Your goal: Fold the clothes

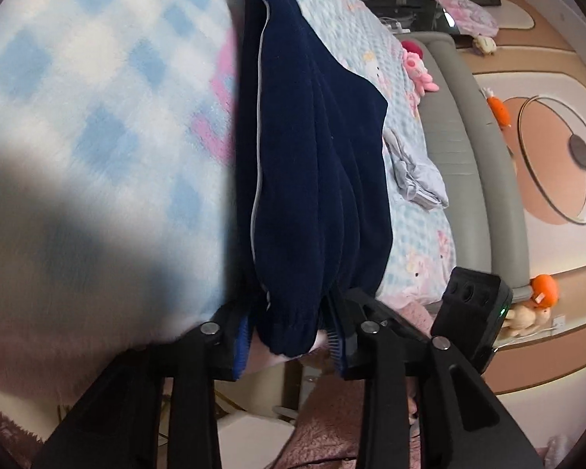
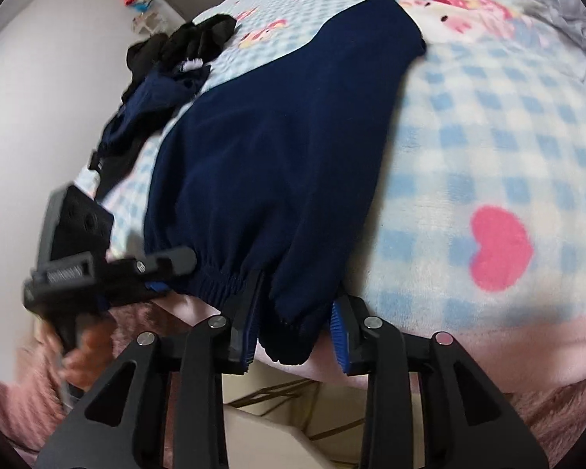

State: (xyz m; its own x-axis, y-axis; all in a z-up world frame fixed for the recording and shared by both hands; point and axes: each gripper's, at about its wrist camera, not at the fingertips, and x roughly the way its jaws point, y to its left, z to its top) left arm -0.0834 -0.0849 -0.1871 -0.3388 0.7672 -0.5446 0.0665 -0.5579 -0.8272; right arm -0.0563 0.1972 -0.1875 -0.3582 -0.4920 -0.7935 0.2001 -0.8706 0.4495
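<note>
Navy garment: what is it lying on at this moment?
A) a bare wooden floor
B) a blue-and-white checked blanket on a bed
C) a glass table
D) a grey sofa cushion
B: the navy garment is spread over the checked blanket, which covers the bed.

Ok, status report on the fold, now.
Both tongs, left and right, open around the navy trousers' cuffs, not clamped. Trousers flat on checked blanket. Dark clothes pile beyond, clear.

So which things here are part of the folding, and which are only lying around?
Part of the job:
navy garment
left gripper
right gripper
dark clothes pile, probably waiting

Lying about:
checked blanket
pink plush
grey cloth
orange toys
</note>
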